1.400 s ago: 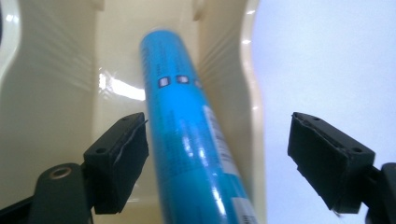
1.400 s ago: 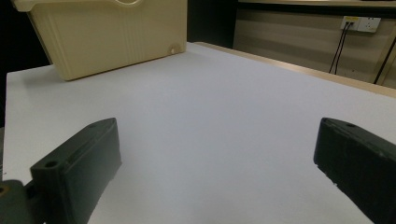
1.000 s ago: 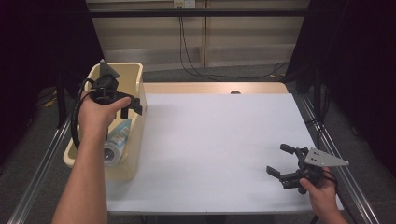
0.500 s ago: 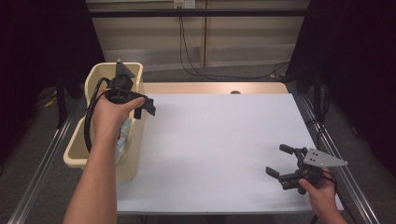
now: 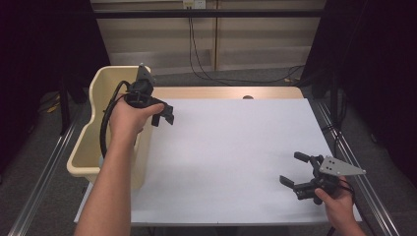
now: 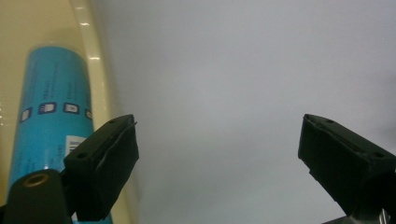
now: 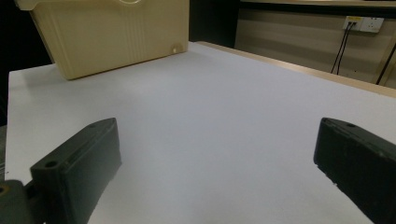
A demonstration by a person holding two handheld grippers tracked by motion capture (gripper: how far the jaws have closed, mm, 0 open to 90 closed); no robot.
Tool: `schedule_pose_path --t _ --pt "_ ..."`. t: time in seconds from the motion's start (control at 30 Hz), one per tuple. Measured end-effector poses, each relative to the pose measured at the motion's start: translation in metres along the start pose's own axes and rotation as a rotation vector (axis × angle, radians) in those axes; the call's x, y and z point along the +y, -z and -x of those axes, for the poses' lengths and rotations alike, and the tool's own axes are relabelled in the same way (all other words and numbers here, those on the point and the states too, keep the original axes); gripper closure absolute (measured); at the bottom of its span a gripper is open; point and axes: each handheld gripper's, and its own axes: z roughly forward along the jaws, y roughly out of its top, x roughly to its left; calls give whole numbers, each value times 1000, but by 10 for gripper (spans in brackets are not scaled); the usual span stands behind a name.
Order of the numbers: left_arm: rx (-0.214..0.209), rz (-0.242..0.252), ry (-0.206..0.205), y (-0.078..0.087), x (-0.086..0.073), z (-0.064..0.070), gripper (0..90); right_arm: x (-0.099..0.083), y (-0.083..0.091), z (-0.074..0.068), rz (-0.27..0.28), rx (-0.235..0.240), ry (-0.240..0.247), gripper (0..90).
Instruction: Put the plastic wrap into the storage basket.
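A cream plastic bin [image 5: 91, 135] stands along the table's left edge. A light-blue cylindrical container [image 6: 46, 107] with white print lies inside it, just past the bin's rim [image 6: 100, 70]. My left gripper [image 5: 162, 114] hovers over the white table [image 5: 236, 147] right beside the bin's far end. It is open and holds nothing; the left gripper view [image 6: 217, 135] has bare table between the jaws. My right gripper [image 5: 292, 168] rests low near the table's front right corner, open and empty. It points across the table toward the bin [image 7: 112, 32].
A wooden strip [image 5: 221, 92] runs along the table's far edge. Cables [image 5: 196, 54] hang down the back wall from a socket. Metal rails [image 5: 44, 167] flank the table on both sides.
My left gripper has moved from above the bin rightward and farther back, out over the table's left edge, still open and empty. The right gripper has stayed put.
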Motion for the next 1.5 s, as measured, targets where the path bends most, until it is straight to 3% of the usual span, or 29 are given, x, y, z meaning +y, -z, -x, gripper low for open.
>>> schedule_pose_path --t 0.43,0.9,1.5 --pt "3 -39 -64 -21 1 22 114 0 -1 -1 -2 3 2 2" --pt "-48 -46 -127 -45 -8 42 113 0 -1 -1 -2 7 4 2" --pt "-89 -56 -185 -74 -28 50 114 -1 -1 -1 -9 5 12 2"
